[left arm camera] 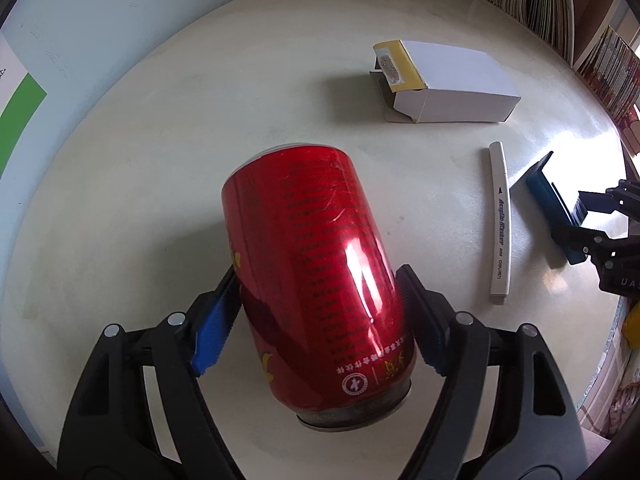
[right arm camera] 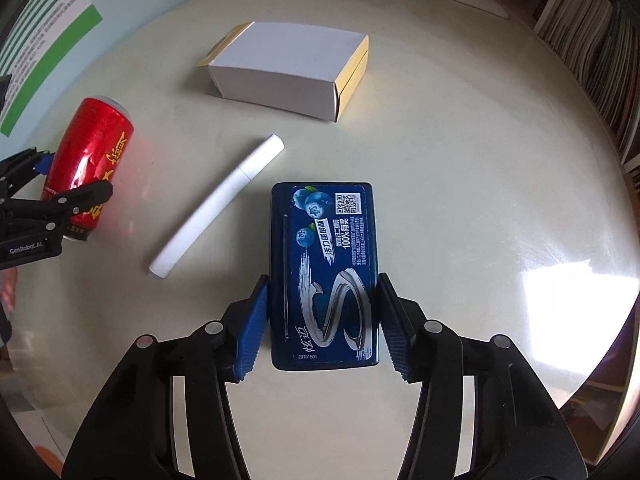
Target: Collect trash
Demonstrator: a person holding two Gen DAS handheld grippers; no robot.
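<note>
My left gripper [left arm camera: 320, 312] is shut on a red drink can [left arm camera: 320, 272], both blue pads pressed on its sides; the can is tilted above the pale round table [left arm camera: 160, 140]. It also shows in the right wrist view [right arm camera: 90, 164]. My right gripper [right arm camera: 322, 320] is shut on a dark blue gum box [right arm camera: 324, 272], held flat between its pads. That box and gripper appear at the right edge of the left wrist view [left arm camera: 552, 208].
A white cardboard box with a yellow flap [left arm camera: 444, 80] [right arm camera: 288, 68] lies at the far middle of the table. A white marker pen [left arm camera: 500, 224] [right arm camera: 220, 204] lies between the two grippers. Shelves of books [left arm camera: 560, 0] stand at the far right.
</note>
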